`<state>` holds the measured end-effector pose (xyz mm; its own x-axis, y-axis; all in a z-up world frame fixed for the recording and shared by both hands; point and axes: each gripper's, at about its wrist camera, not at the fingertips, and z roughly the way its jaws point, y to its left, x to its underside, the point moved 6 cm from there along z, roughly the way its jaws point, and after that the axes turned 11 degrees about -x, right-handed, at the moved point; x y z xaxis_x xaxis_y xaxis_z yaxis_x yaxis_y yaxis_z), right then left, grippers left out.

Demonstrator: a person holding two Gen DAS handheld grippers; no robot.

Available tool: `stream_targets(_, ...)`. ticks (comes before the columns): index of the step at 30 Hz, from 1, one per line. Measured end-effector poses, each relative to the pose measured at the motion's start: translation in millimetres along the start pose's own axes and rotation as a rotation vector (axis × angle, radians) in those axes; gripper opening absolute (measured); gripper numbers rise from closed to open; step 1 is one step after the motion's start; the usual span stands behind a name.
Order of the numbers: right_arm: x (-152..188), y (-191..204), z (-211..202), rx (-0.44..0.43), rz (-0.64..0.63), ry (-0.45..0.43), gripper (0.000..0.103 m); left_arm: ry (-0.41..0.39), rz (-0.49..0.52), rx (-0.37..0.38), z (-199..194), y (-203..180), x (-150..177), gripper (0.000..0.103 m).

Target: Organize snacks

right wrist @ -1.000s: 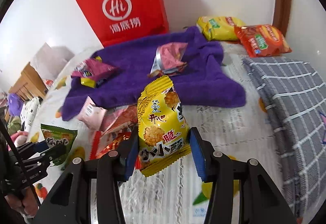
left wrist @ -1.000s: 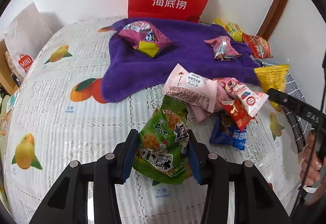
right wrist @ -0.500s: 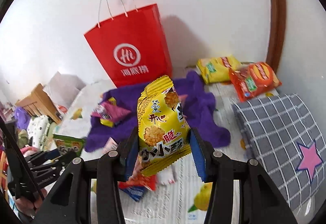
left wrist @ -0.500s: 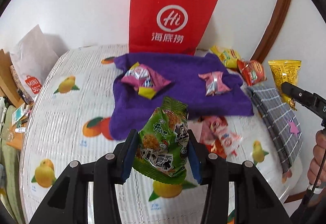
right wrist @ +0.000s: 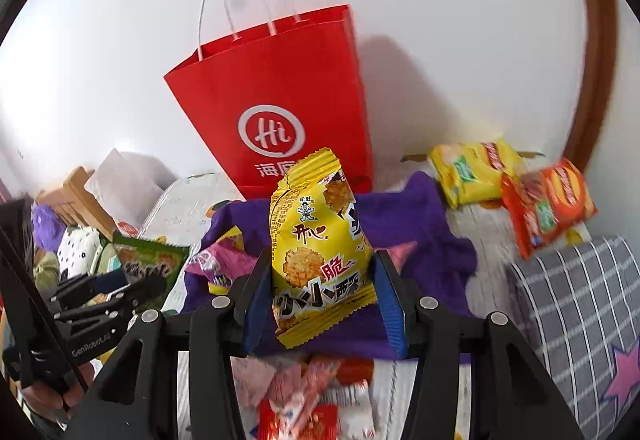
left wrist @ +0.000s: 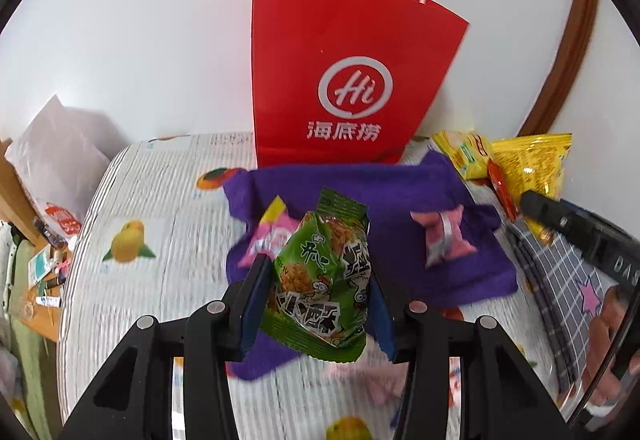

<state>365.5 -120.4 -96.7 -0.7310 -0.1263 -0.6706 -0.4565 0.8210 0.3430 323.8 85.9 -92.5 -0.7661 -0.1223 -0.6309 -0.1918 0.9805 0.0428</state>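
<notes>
My left gripper (left wrist: 318, 304) is shut on a green snack packet (left wrist: 324, 280) and holds it in the air above the purple towel (left wrist: 392, 188). My right gripper (right wrist: 322, 300) is shut on a yellow snack packet (right wrist: 318, 252), also held high. A red paper bag (left wrist: 344, 88) with white handles stands upright against the wall behind the towel; it also shows in the right wrist view (right wrist: 276, 108). Two pink packets (left wrist: 444, 240) lie on the towel. In the left wrist view the yellow packet (left wrist: 532, 164) shows at the right.
Yellow and orange-red packets (right wrist: 476, 168) lie by the wall at the right. A grey checked cloth (right wrist: 580, 304) covers the right side of the table. Several small red and pink packets (right wrist: 308, 400) lie on the fruit-print tablecloth (left wrist: 160, 248) below my right gripper.
Both grippers have risen well above the table with their packets and moved toward the red bag, whose top and handles now show.
</notes>
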Motion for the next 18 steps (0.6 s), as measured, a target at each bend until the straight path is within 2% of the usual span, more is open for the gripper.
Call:
stream_targets(4,-16,-2,18,0.009,0.014,0.024,0.048,-0.004,0.003,0.006,13,-5,-19,0.044)
stream_targets(8,-30,-8,22,0.041,0.025,-0.005,0.049,-0.005,-0.016,0.008,27,-8,-31,0.044)
stream_targets(12,-30,-16,30,0.04,0.034,-0.011,0.049,-0.003,-0.021,0.011,42,-10,-30,0.044)
stream_targets(15,-29,-21,42,0.047,0.035,0.027,0.049,0.034,-0.006,-0.013,56,-11,-27,0.044)
stream_targets(18,-28,-22,49,0.025,0.042,0.038,0.049,0.036,-0.004,-0.007,59,-10,-23,0.044)
